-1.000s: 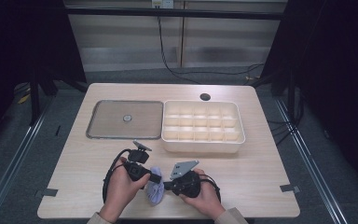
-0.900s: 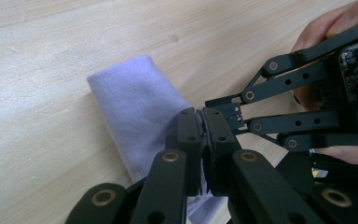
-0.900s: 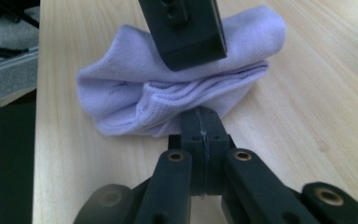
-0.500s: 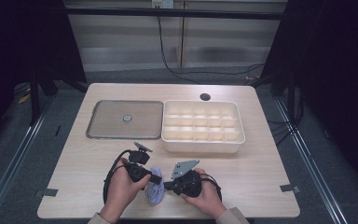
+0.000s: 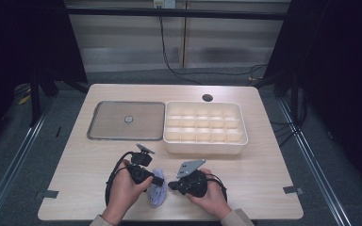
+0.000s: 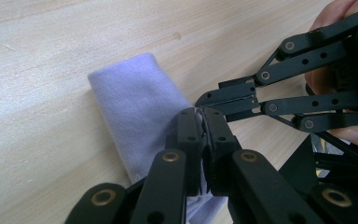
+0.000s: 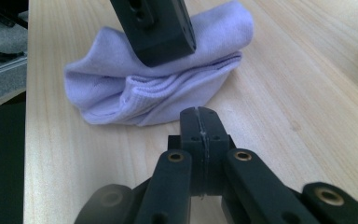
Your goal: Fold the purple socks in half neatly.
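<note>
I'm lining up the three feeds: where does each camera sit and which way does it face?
High view: above the person's side, facing forward and down on the table; both hands show.
Left gripper view: rides the left gripper, facing the cloth; own shut jaws show.
Right gripper view: rides the right gripper, facing the cloth.
All share the cloth.

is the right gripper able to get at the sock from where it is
Probably yes. The right gripper sits just short of the folded sock with bare table between. Its fingers are shut, so they'd need opening, and the left gripper is right on top of the sock.
</note>
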{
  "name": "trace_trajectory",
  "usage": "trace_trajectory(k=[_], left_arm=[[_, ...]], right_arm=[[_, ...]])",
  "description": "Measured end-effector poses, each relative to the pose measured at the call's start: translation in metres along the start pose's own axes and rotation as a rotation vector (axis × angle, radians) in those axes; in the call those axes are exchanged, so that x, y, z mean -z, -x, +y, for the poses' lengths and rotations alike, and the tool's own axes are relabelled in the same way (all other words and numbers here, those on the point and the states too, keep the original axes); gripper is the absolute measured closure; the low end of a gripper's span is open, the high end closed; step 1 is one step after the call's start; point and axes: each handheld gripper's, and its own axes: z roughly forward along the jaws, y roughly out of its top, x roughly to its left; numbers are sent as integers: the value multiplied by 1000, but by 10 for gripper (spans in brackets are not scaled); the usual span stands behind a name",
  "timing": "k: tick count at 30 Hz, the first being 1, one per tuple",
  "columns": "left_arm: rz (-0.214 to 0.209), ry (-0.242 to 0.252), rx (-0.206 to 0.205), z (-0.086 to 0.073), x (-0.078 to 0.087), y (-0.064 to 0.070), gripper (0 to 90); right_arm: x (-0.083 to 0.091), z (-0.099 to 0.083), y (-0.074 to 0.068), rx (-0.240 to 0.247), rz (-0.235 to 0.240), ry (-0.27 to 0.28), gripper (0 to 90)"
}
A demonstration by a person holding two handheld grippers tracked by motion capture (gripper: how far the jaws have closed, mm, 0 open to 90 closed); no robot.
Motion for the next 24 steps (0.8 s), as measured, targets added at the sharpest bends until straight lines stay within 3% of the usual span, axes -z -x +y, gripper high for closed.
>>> trace_trajectory(k=[13,18,24], left_arm=[[2,4,1,-2,-8,2,862],[1,-9,-24,-3,-10,3,850],[-3,2,-25,-4,-13,3,837]], right_arm=[[1,-1,0,-13,-3,-7,900],[1,-1,2,-9,-9,-1,900],[6,-2,6,-24,-28,13,900]])
